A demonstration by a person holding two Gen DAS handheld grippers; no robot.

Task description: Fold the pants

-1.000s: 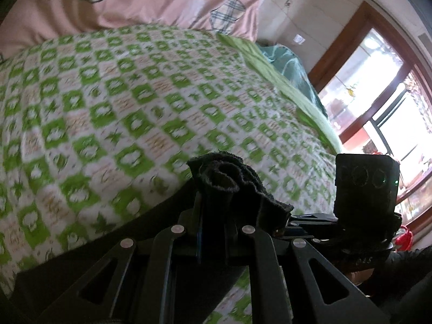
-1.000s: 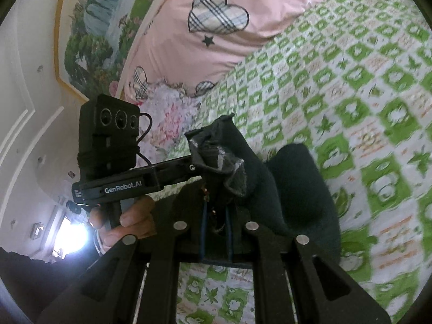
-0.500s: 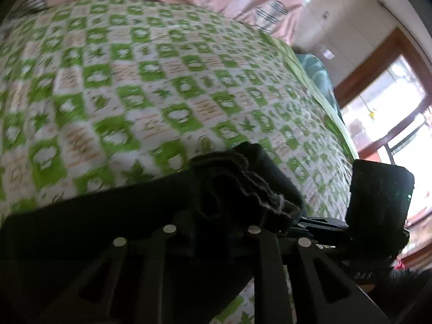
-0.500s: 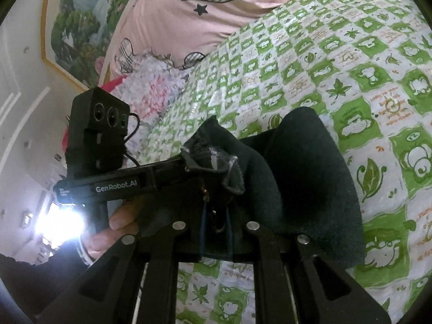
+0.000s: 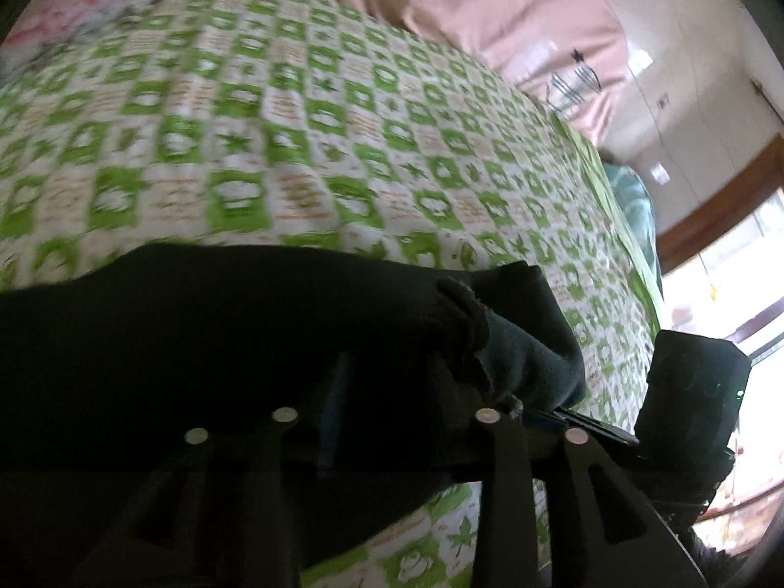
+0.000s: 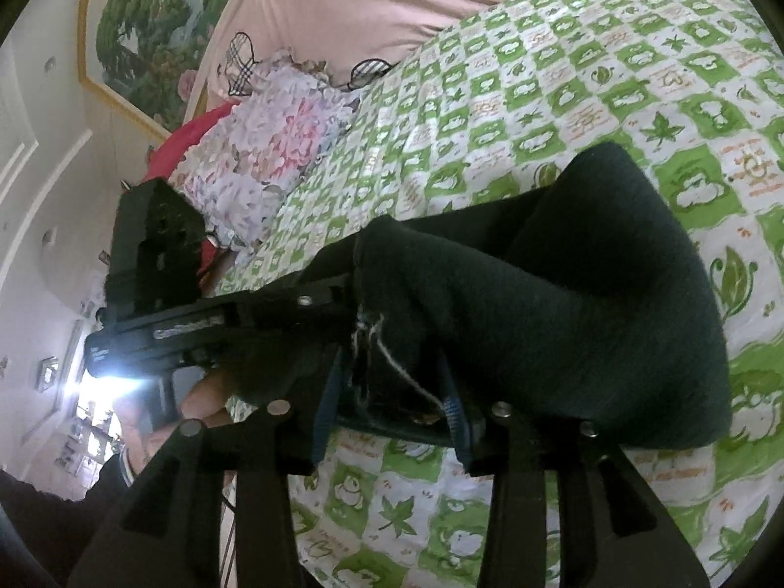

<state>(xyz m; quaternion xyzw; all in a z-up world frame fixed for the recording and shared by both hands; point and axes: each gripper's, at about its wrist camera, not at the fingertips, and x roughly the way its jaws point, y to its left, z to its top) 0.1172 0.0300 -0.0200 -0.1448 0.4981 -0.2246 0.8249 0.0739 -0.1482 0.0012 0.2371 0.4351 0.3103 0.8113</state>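
Black pants (image 5: 220, 343) lie in a fold on the green-and-white checked bedspread (image 5: 294, 147). My left gripper (image 5: 387, 377) sits low over them, its jaws opening, with a crumpled cloth edge lying loose between the dark fingers. In the right wrist view the pants (image 6: 612, 294) bulge up in a rounded fold. My right gripper (image 6: 392, 387) is opening too. Its blue pads (image 6: 453, 406) stand apart, and a frayed hem with white threads sags between them. The two grippers are close together at the same end of the pants.
A pink quilt with plaid hearts (image 6: 318, 0) and a floral pillow (image 6: 264, 147) lie at the head of the bed. A person's hand (image 6: 206, 397) holds the left gripper's handle. The other gripper's black camera block (image 5: 691, 392) is at the right, and a bright window (image 5: 735, 269) lies beyond it.
Both grippers' jaws have parted. The cloth bunches that stood pinched between the fingers have slumped. The left gripper has rolled and come down over the pants, which now spread wider on the bed.
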